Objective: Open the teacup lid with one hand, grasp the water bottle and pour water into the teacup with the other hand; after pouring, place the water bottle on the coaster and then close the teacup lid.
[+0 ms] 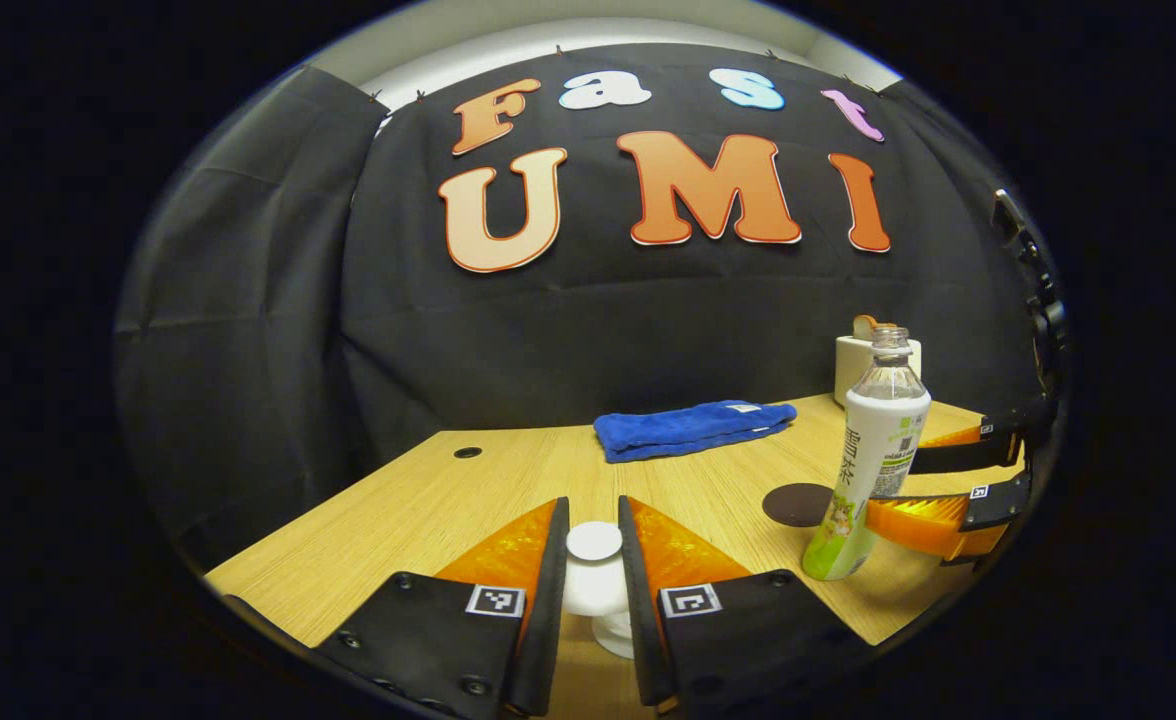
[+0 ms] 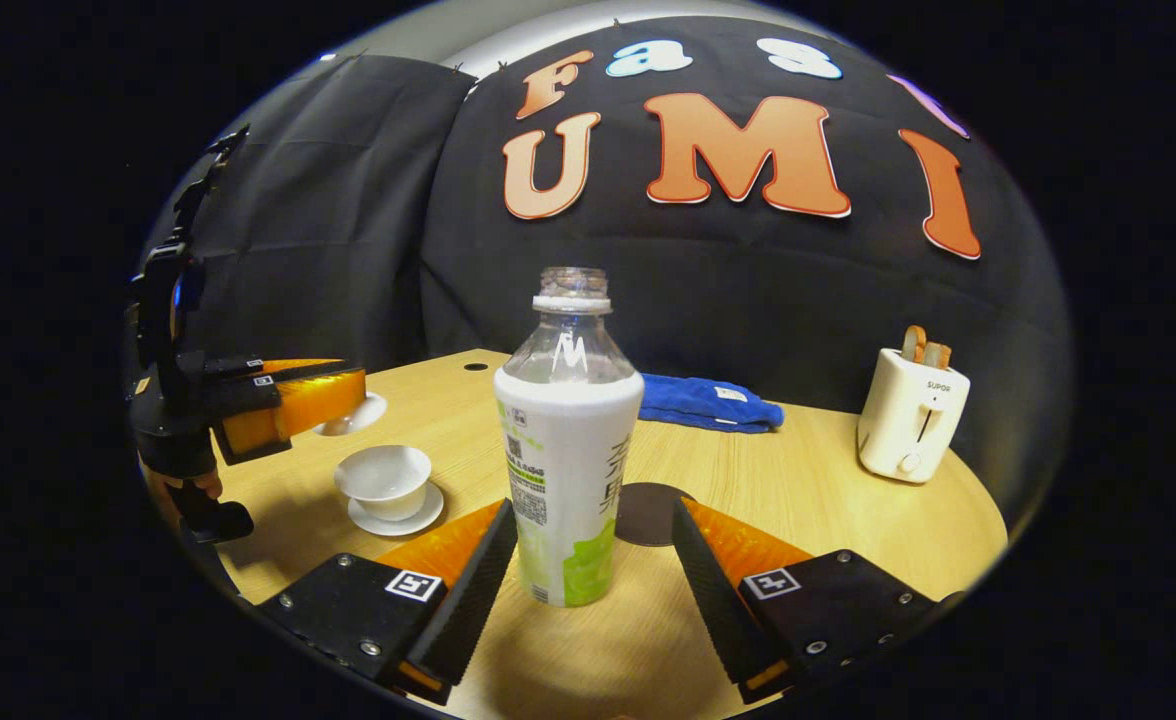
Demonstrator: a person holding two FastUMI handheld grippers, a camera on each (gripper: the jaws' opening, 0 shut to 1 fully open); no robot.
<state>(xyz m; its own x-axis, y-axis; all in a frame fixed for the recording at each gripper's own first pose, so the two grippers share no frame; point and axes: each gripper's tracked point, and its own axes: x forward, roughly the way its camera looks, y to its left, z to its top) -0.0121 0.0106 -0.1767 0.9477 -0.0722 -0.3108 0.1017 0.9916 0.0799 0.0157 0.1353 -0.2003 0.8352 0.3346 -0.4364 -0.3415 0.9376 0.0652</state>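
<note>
Left gripper view has the left gripper (image 1: 594,560) clenched on the knob of the teacup lid (image 1: 596,585), both fingers pressing it, the lid lifted clear of the teacup (image 2: 384,482). That cup sits open on its saucer (image 2: 398,520) near the desk's (image 2: 808,500) left edge in the right gripper view. The right gripper (image 2: 588,570) is released, its fingers spread either side of the water bottle (image 2: 568,450) (uncapped, upright), not pressing it. Just behind the bottle lies the dark coaster (image 2: 648,512). A blue towel (image 2: 708,402) and white toaster (image 2: 911,415) stand toward the far edge.

Cloth-walled booth (image 2: 328,200), wooden table (image 2: 808,480), toaster (image 2: 912,415)
</note>
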